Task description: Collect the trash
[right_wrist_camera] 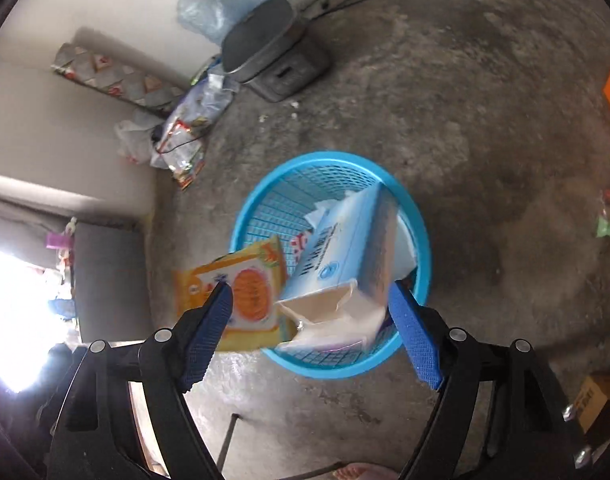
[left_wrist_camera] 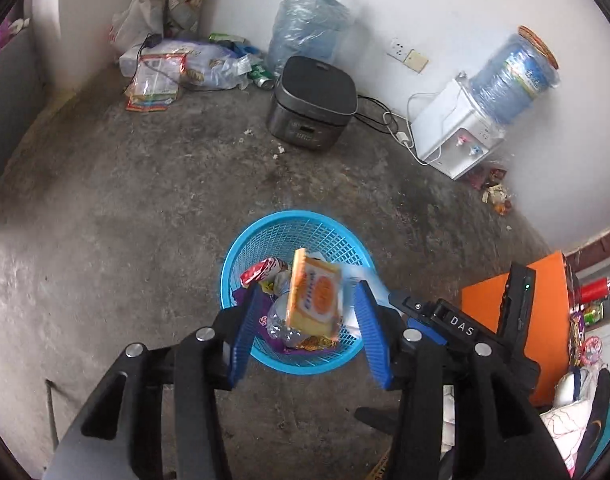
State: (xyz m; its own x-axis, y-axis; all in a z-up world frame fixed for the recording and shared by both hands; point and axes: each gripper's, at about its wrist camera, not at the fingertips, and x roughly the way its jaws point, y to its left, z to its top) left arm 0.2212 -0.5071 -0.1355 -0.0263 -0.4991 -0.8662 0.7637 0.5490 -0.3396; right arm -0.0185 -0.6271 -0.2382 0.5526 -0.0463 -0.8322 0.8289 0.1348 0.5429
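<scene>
Both grippers hang over the blue basket (left_wrist_camera: 241, 248). The left gripper (left_wrist_camera: 307, 320) is spread; the orange packet (left_wrist_camera: 315, 294) sits between its pads, motion-blurred, touching neither. The right gripper (right_wrist_camera: 311, 322) stands wide around a torn blue box (right_wrist_camera: 347, 252); contact is unclear. Wrappers (left_wrist_camera: 261, 272) below are half hidden.
</scene>
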